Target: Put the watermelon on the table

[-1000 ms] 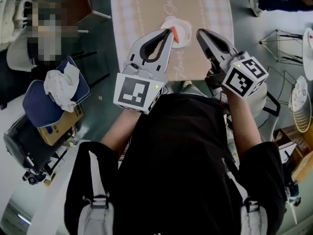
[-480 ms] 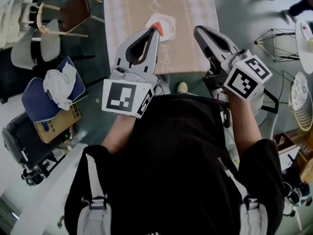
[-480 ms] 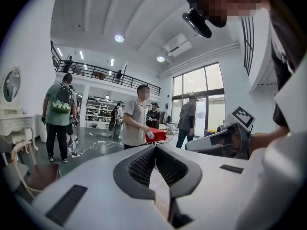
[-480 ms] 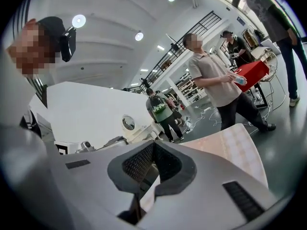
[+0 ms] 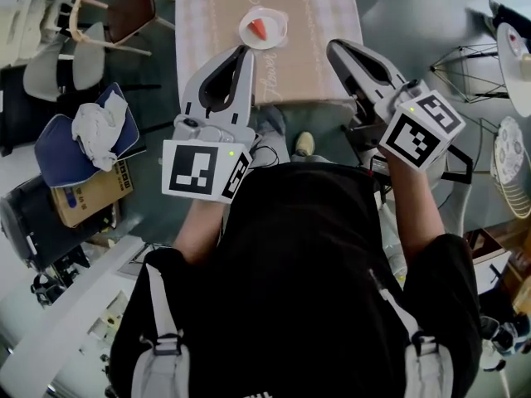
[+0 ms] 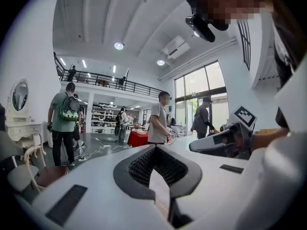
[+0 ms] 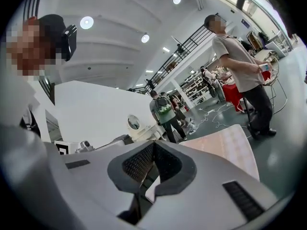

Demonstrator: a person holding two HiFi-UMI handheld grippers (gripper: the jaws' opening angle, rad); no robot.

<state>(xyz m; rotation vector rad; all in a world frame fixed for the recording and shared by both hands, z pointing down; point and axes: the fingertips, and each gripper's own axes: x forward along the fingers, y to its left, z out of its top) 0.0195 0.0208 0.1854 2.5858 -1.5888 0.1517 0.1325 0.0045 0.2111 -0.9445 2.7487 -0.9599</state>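
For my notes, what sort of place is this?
Probably a big open hall or showroom: a railed mezzanine, tall windows, and home furniture such as a table and a chair.

We read one cursive word, seemingly "Flower", on the cloth [image 5: 319,15] covering the table [image 5: 195,23], by its near edge; script at the far edge was cut off, unreadable.

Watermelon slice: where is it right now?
In the head view the watermelon sits on a white plate on the table, top centre, just beyond the tips of the left gripper.
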